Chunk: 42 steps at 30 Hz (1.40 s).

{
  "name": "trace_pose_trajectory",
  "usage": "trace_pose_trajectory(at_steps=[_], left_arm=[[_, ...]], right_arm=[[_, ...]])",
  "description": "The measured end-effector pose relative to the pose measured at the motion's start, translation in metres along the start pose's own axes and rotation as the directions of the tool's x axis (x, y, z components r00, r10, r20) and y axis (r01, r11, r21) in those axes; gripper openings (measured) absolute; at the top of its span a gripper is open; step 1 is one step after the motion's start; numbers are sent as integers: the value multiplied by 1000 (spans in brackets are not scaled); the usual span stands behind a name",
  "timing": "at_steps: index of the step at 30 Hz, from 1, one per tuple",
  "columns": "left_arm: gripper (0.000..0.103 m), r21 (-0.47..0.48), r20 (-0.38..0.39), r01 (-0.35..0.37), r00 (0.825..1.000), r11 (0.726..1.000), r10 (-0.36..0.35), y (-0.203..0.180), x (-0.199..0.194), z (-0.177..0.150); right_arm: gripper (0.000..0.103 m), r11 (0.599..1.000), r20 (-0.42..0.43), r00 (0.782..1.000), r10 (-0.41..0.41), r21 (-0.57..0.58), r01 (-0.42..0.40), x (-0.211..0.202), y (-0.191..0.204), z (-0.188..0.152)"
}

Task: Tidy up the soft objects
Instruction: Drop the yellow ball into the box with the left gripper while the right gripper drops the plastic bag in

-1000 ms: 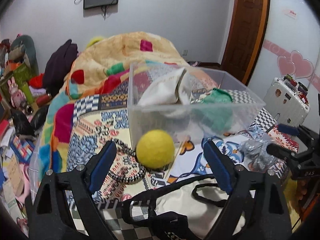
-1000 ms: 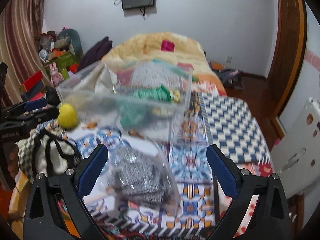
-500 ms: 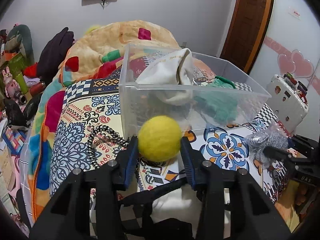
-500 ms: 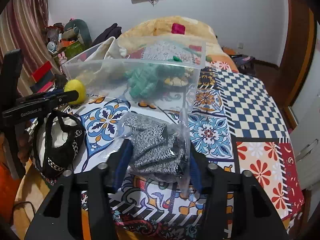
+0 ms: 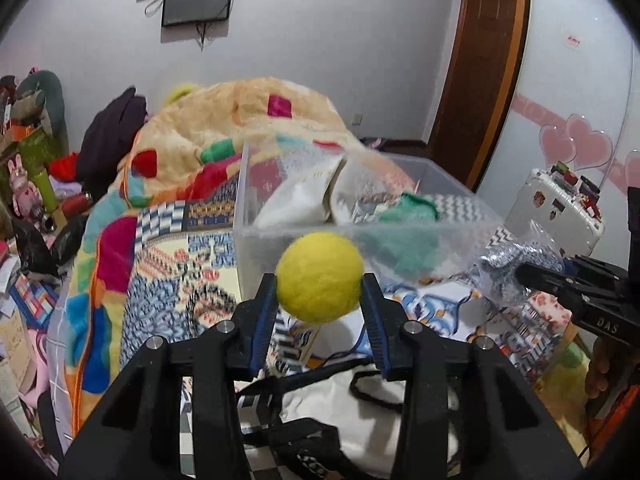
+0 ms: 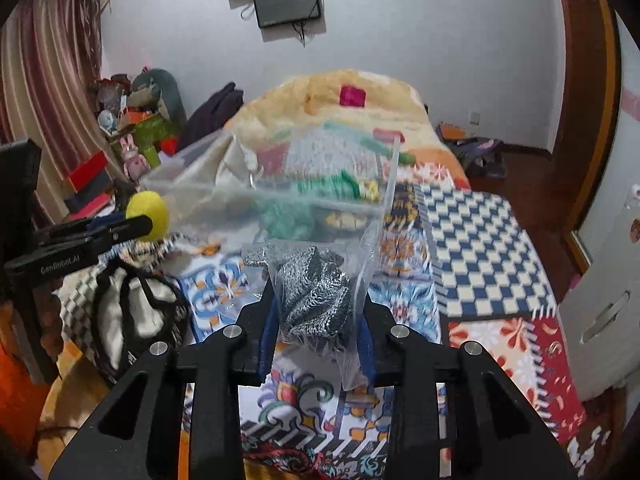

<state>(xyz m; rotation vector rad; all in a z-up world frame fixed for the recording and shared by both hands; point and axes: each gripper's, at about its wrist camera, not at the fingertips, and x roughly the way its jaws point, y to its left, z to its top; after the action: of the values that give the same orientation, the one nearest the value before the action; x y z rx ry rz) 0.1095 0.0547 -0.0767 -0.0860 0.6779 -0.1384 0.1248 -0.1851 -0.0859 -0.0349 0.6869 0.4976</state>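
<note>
My left gripper (image 5: 319,283) is shut on a yellow felt ball (image 5: 319,276) and holds it just in front of the clear plastic bin (image 5: 460,216) on the bed. The right wrist view has the ball (image 6: 147,216) at the left, by the bin's (image 6: 200,184) corner. The jaws of my right gripper (image 6: 316,292) are closing, and their pads press on a clear bag of grey knit (image 6: 312,280) lifted off the bedspread. That bag (image 5: 516,264) shows at the right of the left wrist view. A white cloth (image 5: 296,200) and green knit (image 5: 412,236) lie in the bin.
A white tote bag with black straps (image 5: 360,400) lies on the bed below the left gripper. A heaped quilt (image 5: 240,120) rises behind the bin. A white suitcase (image 5: 560,208) stands right of the bed, and cluttered shelves (image 6: 132,136) on its left.
Both grippers went from wide open to shut, the left on the yellow ball and the right on the bagged knit. Both things have since come up off the bedspread.
</note>
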Motion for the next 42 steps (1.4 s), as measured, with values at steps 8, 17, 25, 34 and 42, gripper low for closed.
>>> trace_pose_trajectory(at_steps=[8,17,25,34,42], left_arm=[[41,-1,93,30,995,1000,-30,-9,-16,28],[41,6,104,39,994,999,-39,-16,-1,54],[41,-5,50,42,998,999,-42,-24,32,59],[41,12,-53,36,998,999,-35,-35,71,54],[50,51,-81,23,997,998,-19,-42,76,49]], right_arm=[[31,1000,111,994,-4,-10,6,-9,6,35],[31,1000,192,981,-11,11,9,-4,9,64],[31,999,165,985,-46,13,45,24,12,72],[31,998,63,996,-60,-4,61,59,11,65],[34,997,19,997,-75,-14,75,67,11,60]])
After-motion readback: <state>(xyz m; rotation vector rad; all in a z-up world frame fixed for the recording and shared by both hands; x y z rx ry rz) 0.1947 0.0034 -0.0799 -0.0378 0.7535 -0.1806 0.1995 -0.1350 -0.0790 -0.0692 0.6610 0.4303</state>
